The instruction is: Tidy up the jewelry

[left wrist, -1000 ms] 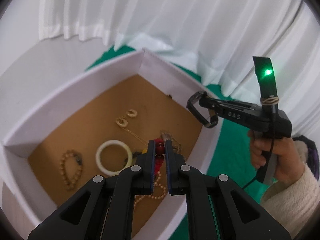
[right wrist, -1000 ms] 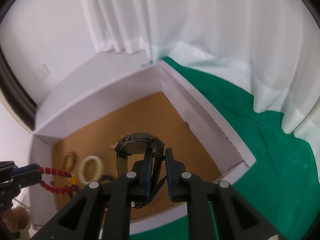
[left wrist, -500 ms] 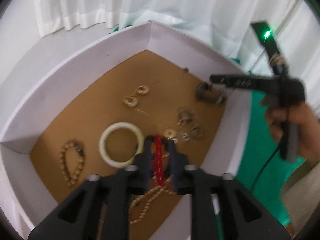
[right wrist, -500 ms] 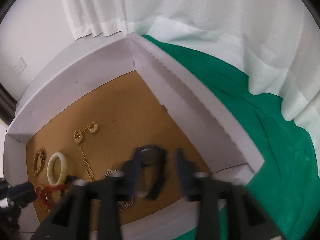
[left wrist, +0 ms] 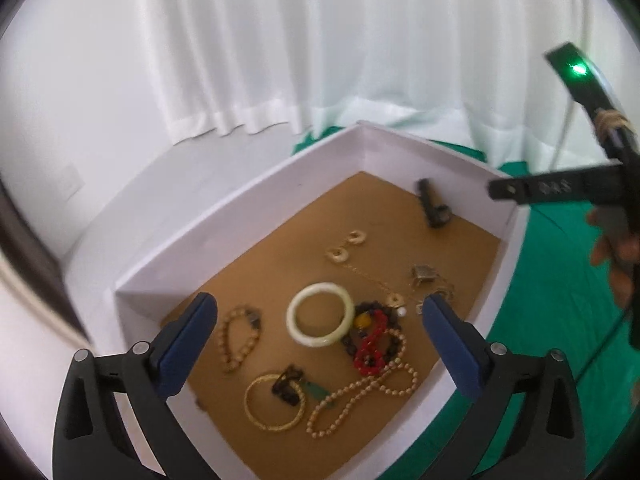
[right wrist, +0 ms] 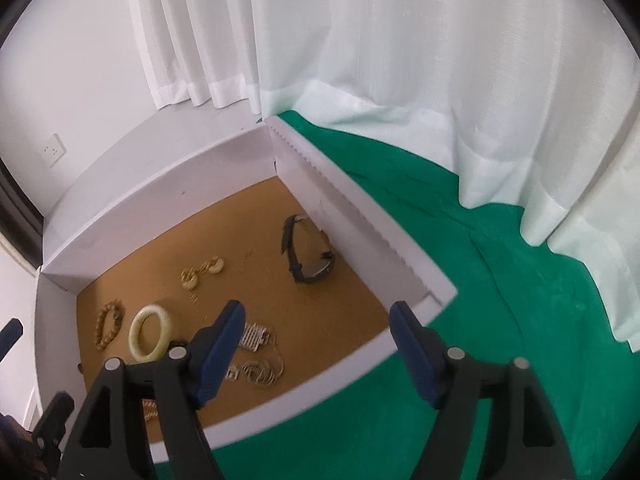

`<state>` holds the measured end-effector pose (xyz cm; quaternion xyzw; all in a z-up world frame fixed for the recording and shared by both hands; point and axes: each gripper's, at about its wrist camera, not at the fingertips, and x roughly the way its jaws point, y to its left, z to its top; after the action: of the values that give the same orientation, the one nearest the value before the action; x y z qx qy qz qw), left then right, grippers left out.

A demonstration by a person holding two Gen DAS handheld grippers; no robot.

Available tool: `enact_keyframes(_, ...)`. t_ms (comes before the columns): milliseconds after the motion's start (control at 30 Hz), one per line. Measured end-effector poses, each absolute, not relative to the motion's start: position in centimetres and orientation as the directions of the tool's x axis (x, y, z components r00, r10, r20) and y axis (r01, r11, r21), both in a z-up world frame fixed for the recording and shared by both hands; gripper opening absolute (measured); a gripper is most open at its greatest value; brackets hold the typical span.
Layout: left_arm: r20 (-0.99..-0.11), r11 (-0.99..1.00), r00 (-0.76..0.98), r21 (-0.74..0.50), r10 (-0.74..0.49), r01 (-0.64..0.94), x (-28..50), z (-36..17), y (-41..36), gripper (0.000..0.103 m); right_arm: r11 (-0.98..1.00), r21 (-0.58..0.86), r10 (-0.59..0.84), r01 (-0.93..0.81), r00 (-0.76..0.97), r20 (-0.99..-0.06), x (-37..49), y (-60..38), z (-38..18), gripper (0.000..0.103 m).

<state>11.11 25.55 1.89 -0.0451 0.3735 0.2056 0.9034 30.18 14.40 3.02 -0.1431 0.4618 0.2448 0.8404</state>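
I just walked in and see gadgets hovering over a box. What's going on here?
A person holding two handheld grippers is sorting jewelry into a white box. Both the left gripper and right gripper are open and empty above it. A red bead bracelet lies among the necklaces, and a black watch rests near the far corner.

Box [left wrist: 248, 216] sits on cloth [right wrist: 500, 300], curtain [right wrist: 400, 40] behind it. Inside: watch [right wrist: 306, 248] in the far right corner against the wall; bangle [left wrist: 321, 314] mid-floor, bead bracelet [left wrist: 236, 336] to its left, red bead string [left wrist: 372, 344] just right of it, lying on other beads. Pearl necklace [left wrist: 360, 400] and thin bangle [left wrist: 274, 408] lie nearest the front wall.
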Motion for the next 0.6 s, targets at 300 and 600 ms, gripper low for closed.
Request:
enact_keyframes(300, -0.738, 0.834, 0.59, -0.067, 0.328, -0.548, 9.6, 1.6, 27.9, 0.102, 0.782, -0.006, 0.316, -0.624, 0.405, -0.858, 25.4, 15.5, 3.4, 0.076)
enact_keyframes(600, -0.737, 0.793, 0.542, -0.015, 0.403, -0.609, 9.5, 1.9, 28.2, 0.102, 0.736, -0.035, 0.329, -0.676, 0.403, -0.854, 23.6, 17.2, 3.8, 0.076)
